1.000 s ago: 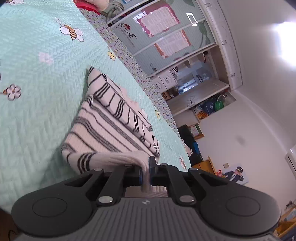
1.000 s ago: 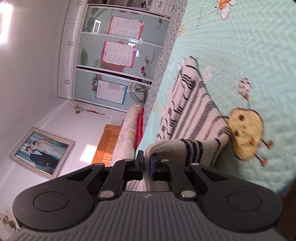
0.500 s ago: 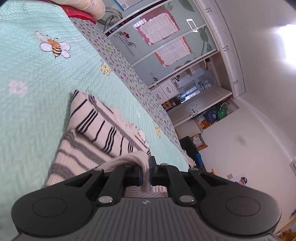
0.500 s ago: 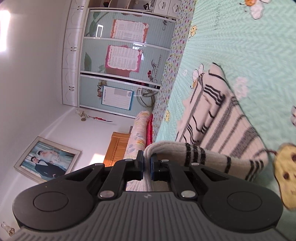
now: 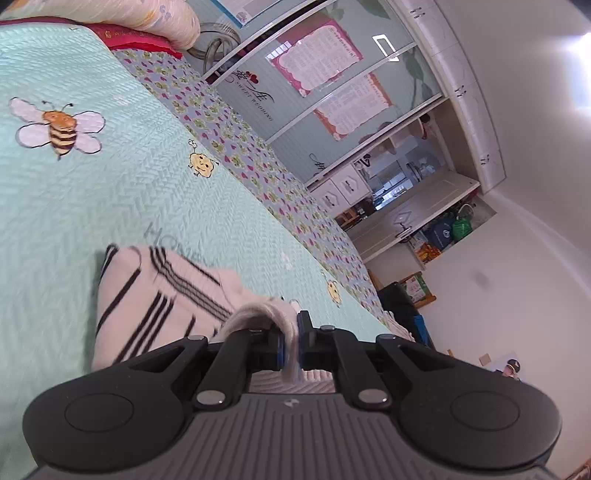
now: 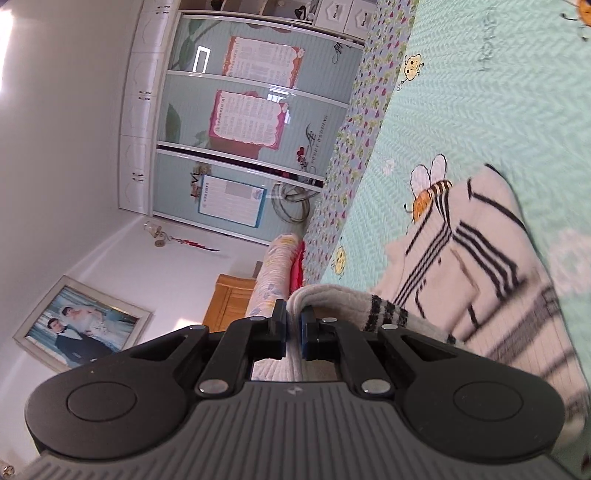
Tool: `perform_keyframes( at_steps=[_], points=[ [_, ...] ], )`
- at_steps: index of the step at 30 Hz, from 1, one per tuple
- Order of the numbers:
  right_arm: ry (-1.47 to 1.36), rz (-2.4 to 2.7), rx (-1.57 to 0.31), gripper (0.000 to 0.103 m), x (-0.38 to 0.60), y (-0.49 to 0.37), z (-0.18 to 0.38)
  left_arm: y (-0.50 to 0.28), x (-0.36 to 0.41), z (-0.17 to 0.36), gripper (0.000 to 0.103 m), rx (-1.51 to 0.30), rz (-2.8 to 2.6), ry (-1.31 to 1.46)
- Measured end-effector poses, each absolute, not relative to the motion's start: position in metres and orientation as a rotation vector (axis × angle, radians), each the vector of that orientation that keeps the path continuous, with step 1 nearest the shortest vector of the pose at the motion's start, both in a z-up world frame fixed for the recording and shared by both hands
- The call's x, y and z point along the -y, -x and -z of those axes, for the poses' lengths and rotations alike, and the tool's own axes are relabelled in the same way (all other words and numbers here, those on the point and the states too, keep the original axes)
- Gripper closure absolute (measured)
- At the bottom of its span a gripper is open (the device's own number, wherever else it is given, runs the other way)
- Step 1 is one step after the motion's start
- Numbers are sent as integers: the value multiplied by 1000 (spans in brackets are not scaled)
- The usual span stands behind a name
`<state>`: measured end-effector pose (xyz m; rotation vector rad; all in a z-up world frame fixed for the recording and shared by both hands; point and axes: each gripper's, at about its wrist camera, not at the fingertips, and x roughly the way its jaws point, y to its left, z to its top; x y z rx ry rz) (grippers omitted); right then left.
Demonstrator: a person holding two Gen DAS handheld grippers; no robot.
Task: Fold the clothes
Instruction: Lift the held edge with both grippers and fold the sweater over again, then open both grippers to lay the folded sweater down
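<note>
Two fisheye views look along a bed covered by a mint-green quilted bedspread printed with bees and small yellow faces; a floral border runs along its far edge, toward a wardrobe with pale sliding doors carrying pink-framed charts. At the head end of the bed lies a rolled pastel pillow on top of a red one.

On the bedspread, toward the near edge, lies the task's garment, a cream sweater with thin black stripes. Part of it rests flat on the quilt in folded layers, and its near part rises off the bed to the grippers. In the right wrist view it covers the lower half of a printed bee. The fabric looks motion-blurred in both views.

Each hand-held gripper is clamped on the sweater. The left hand-held gripper has its jaws pressed together on a ribbed cream edge that bunches over the fingers and hangs down between the blue-edged pads. The right hand-held gripper likewise pinches a thick ribbed cream edge, with a band of black stripes just to the right of the jaws, and the cloth curves from there down to the rest of the garment on the bed.

A framed portrait photo hangs on the wall at the left of the right wrist view.
</note>
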<state>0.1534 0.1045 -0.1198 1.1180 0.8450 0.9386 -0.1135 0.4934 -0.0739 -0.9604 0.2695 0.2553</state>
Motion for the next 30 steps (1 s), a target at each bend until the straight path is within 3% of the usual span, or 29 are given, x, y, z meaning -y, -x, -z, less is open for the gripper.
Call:
perform_keyframes(
  at_steps=[16,19,21,27,30],
  points=[
    [-1068,-730,-934,96,-197,-291,191,-22,-598,148,96,-448,-402,959],
    [-1073,-703,-977,92,-209,-310,217,-27,-610,162,80,-475,-397,1004],
    [-1106,-698,-978,91,-207,-314,225,-22,-618,162,61,-460,-402,1028],
    [-1295,-739,-831,67,-169,-306,224,29,-631,138,53,-324,-413,1084],
    [-1259,-796,-809,67,-141,-281,212,69,-602,135,53,-334,-414,1023]
  ],
)
